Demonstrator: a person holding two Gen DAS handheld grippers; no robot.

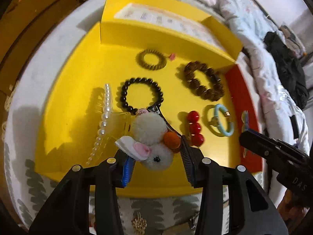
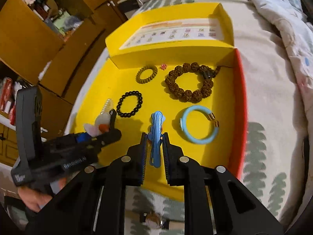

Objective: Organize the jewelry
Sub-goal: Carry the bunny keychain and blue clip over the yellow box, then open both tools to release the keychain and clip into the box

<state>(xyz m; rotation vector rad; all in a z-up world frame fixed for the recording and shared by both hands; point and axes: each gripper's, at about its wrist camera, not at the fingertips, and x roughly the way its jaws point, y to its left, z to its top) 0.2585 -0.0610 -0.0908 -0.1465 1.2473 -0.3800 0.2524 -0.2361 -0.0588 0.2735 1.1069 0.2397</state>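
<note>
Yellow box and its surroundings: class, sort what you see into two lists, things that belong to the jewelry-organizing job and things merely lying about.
Part of the job:
yellow box
plush clip, in left hand-held gripper
blue clip, in right hand-held gripper
black bracelet
brown bracelet
blue bangle
coil tie
pearl clip
red beads

Lying about:
duvet
cabinets

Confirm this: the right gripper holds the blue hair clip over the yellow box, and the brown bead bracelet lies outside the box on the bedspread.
Wrong on one point. The brown bead bracelet lies inside the yellow box, near its far wall, as the right wrist view shows. The right gripper does hold the blue hair clip over the box.
</note>
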